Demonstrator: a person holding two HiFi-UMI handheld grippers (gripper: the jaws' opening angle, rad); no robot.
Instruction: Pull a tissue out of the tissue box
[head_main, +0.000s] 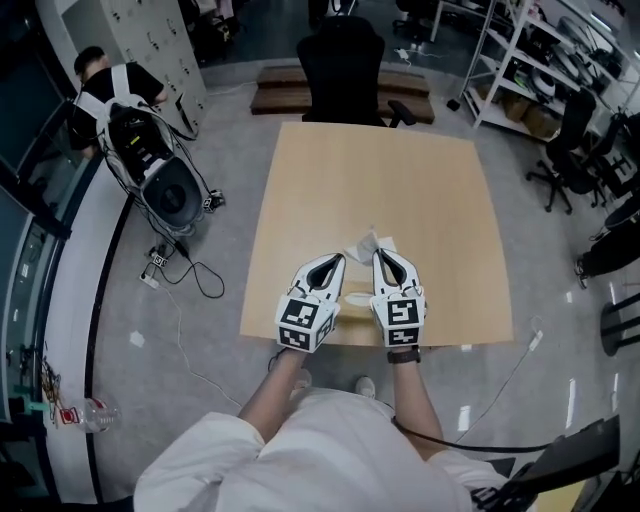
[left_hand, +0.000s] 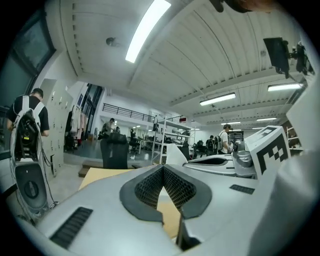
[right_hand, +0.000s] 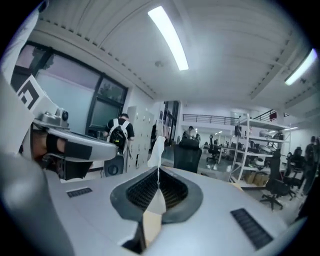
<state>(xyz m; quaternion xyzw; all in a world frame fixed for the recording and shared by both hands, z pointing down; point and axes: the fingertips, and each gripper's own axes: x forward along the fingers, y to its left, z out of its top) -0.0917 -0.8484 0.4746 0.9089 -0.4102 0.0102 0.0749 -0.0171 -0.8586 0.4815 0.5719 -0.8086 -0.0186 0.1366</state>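
Over the near edge of a pale wooden worktop (head_main: 440, 200), the right gripper (head_main: 379, 253) has its fingers (right_hand: 175, 190) closed tight on a white tissue (right_hand: 157, 150), whose tip stands up past them; the left gripper (head_main: 339, 259) sits just beside it, fingers (left_hand: 182, 186) brought together on nothing; both point away from the person, roughly level, forearms stretched out from the body. The step in hand looks like the pull itself; the tissue box is largely hidden beneath the two grippers, so whether the sheet's tail has cleared it cannot be told. The next move likely calls for a steady lift on the same firm pinch, with the left free to hold the box down should it rise.
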